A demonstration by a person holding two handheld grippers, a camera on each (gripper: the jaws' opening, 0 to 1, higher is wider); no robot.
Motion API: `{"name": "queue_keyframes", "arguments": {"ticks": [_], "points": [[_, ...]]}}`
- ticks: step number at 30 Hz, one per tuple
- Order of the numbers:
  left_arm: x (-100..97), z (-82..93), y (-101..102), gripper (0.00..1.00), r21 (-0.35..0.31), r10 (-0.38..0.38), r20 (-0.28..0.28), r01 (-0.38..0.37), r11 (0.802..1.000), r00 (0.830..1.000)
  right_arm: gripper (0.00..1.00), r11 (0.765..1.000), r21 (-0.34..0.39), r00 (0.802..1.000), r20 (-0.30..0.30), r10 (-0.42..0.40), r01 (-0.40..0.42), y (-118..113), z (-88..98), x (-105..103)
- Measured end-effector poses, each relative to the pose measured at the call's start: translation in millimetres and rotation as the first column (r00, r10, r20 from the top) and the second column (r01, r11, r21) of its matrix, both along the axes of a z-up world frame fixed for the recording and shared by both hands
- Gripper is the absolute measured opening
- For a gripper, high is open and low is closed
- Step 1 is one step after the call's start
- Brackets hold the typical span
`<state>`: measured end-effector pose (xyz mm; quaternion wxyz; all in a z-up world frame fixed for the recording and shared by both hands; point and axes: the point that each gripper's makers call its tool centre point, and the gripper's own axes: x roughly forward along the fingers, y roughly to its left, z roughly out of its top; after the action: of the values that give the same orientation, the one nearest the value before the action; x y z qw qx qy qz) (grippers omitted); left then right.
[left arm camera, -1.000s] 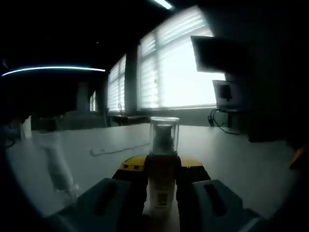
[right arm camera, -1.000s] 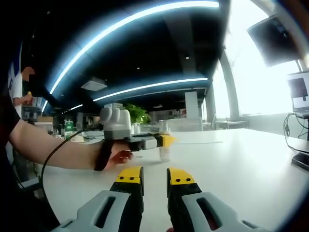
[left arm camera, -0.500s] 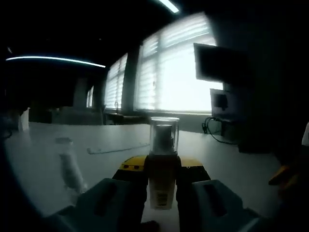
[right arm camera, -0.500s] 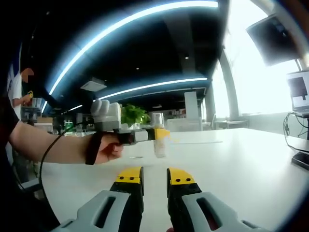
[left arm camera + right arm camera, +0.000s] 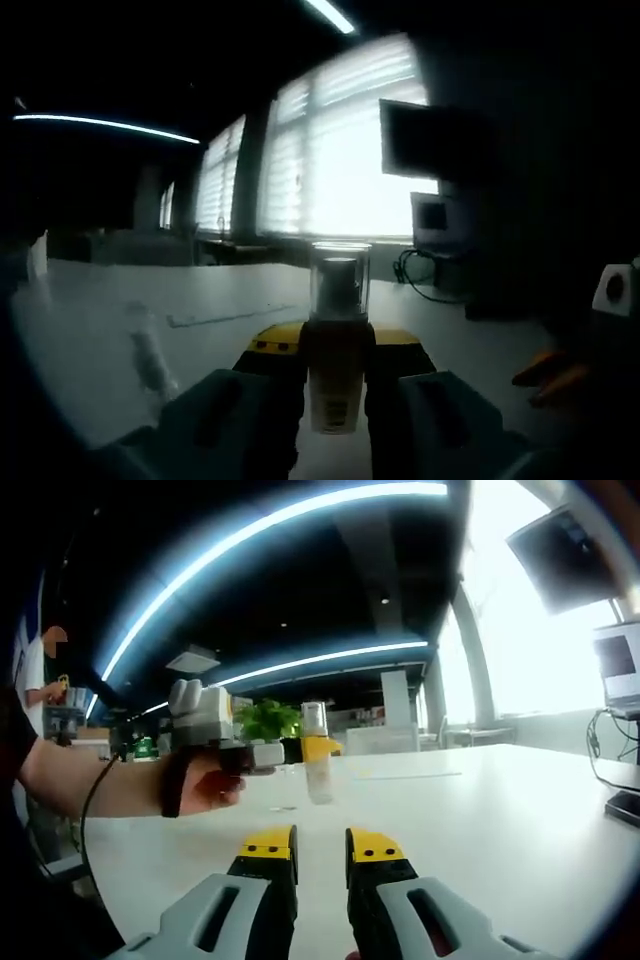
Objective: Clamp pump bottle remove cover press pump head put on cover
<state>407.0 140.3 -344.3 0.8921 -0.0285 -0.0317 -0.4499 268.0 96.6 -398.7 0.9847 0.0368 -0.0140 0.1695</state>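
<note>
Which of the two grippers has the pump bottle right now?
The left gripper is clamped on the pump bottle, clear cover still on. The right gripper holds nothing.

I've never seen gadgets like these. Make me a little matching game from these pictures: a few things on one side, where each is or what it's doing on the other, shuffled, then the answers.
Things:
1. pump bottle
2. clear cover
3. right gripper
4. wall screen

Place or state:
A. mounted high beside the bright windows
B. sitting on top of the bottle, over the pump head
C. jaws apart, holding nothing, above the white table
D. clamped upright between the left gripper jaws, lifted off the table

Pairs: 1-D, 2-B, 3-C, 4-A
</note>
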Motion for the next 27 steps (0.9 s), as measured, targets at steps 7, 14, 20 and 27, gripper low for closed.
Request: {"name": "queue_keyframes", "arguments": {"ticks": [7,14,20,27], "points": [[-16.8,8.8,8.5,0.13,0.003,-0.03,0.006,0.03,1.0,1.0,0.14,1.0,0.0,1.0,0.001,0.001,-0.001,0.2,0.2,-0.1],[-25.2,9.2,23.6,0.13,0.019,-0.015,-0.004,0.015,1.0,1.0,0.14,1.0,0.001,1.0,0.002,0.0,0.0,-0.3,0.0,-0.4],[-43.5,4.3,27.2,0.13,0.078,-0.04,0.034,0.037,0.996,0.999,0.14,1.0,0.001,1.0,0.003,0.001,-0.001,0.0,0.1,-0.7],[-61.6,10.8,33.1,0.13,0.051,-0.06,0.006,0.059,0.997,0.998,0.14,1.0,0.001,1.0,0.006,0.001,-0.001,0.4,0.4,-1.5]]}}
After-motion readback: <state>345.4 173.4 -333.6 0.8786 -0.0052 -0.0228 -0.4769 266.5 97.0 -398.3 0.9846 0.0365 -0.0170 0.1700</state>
